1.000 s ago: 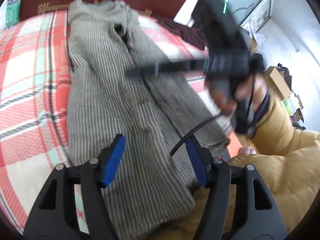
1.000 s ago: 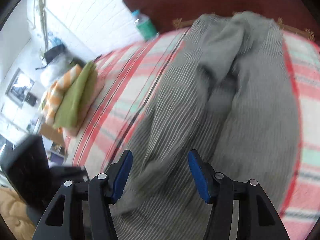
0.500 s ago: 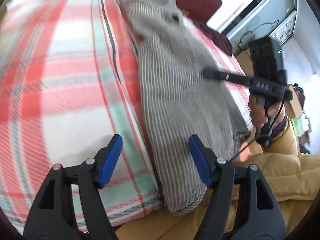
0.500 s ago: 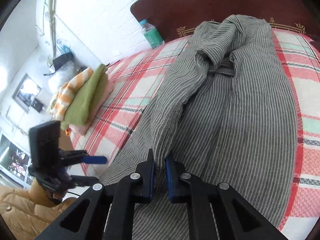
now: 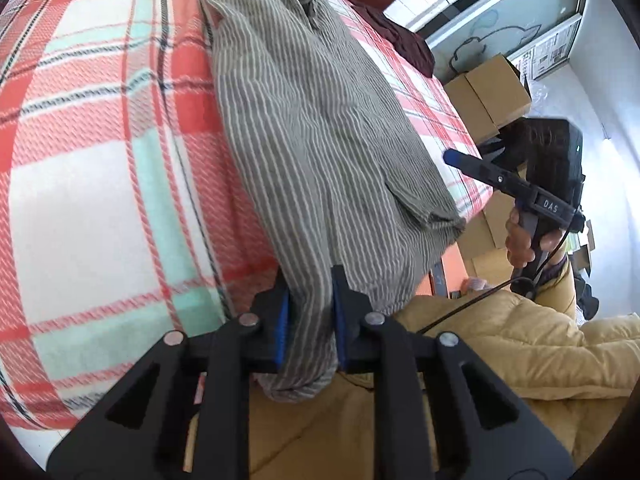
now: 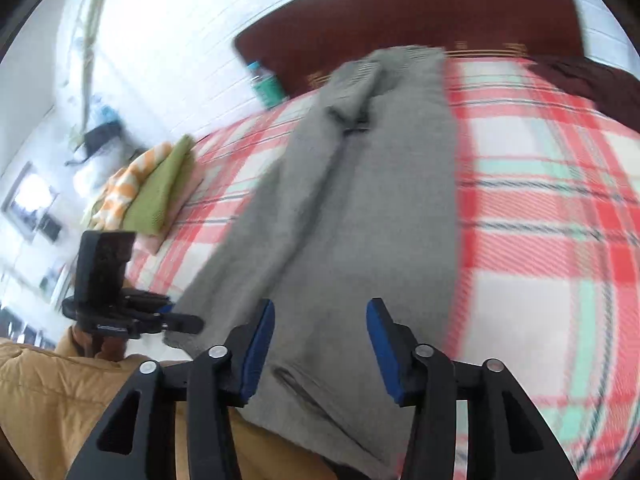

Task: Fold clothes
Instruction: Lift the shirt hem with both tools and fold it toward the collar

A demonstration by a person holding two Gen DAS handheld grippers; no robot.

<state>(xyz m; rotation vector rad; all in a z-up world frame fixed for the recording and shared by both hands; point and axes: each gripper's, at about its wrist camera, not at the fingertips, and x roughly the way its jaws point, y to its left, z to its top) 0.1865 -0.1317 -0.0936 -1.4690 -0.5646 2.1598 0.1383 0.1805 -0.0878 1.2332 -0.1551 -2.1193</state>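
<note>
A grey striped garment [image 5: 320, 120] lies lengthwise on the plaid bed, its far end bunched near the headboard. My left gripper [image 5: 308, 320] is shut on the near end of it, and cloth hangs down between the blue pads [image 5: 282, 322] over the bed's edge. In the right wrist view the garment [image 6: 360, 200] is blurred, and the left gripper [image 6: 192, 322] pinches its near left corner. My right gripper [image 6: 320, 344] stands open just above the garment's near end, with nothing clamped. From the left wrist view the right gripper [image 5: 454, 157] hovers off the bed's right side.
A red, white and mint plaid blanket [image 5: 100, 160] covers the bed, with a dark red headboard [image 6: 400, 24] behind. A folded green and orange stack [image 6: 156, 188] and a bottle [image 6: 266, 86] sit far left. Cardboard boxes [image 5: 492, 96] and a dark garment [image 5: 404, 44] lie right. A yellow jacket [image 5: 500, 352] is close below.
My left gripper went from open beside the garment to shut on its near end. My right gripper, shut on a fold half a second ago, has let go, opened and drawn back.
</note>
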